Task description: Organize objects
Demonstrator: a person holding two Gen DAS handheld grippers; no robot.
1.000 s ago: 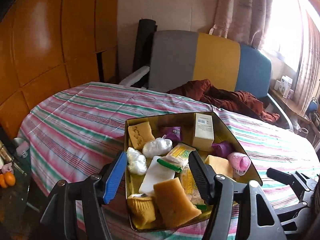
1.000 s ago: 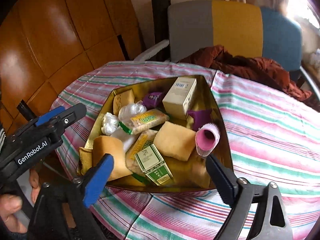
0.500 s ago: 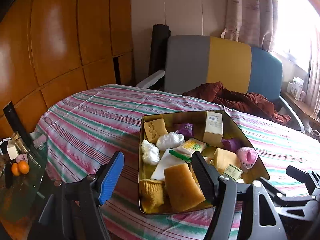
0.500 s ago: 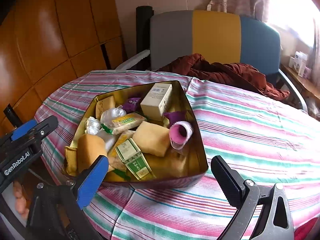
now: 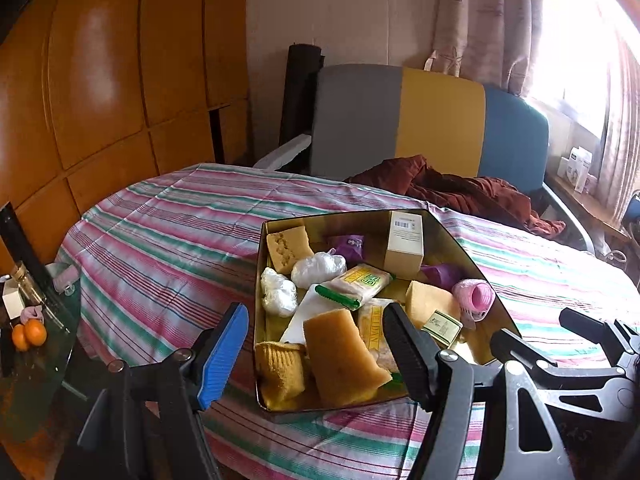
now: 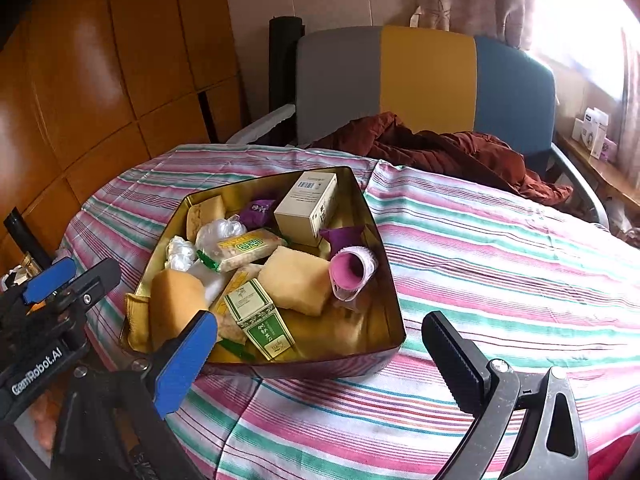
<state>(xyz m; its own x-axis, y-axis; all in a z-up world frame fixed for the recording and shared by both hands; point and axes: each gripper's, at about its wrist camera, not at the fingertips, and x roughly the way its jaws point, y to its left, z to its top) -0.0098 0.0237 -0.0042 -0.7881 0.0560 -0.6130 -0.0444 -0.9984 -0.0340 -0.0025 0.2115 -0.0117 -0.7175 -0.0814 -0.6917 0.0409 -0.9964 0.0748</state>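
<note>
A gold tin (image 5: 258, 280) on the striped table holds several small items: yellow sponges (image 5: 340, 360), white plastic bundles (image 5: 318, 269), a cream box (image 5: 405, 240), purple packets, snack packs and a pink roll (image 5: 476, 298). My left gripper (image 5: 316, 354) hangs open just before the tin's near left corner, with nothing between its pads. From the right wrist view, the tin (image 6: 304, 368) lies ahead and left, with the cream box (image 6: 308, 208), pink roll (image 6: 350, 272) and a green box (image 6: 260, 320) inside. My right gripper (image 6: 320, 364) stands wide open and empty in front of the tin's near wall.
A striped cloth (image 6: 500, 264) covers the round table. Behind it stands a grey, yellow and blue chair (image 5: 436, 120) with a maroon garment (image 5: 460, 192). A glass side table with oranges (image 5: 30, 334) is at lower left. Wooden panels line the left wall.
Both views have drawn back from the tin, showing more of the table and room. Both grippers' jaws stand a little wider than a second ago. Nothing was picked up.
</note>
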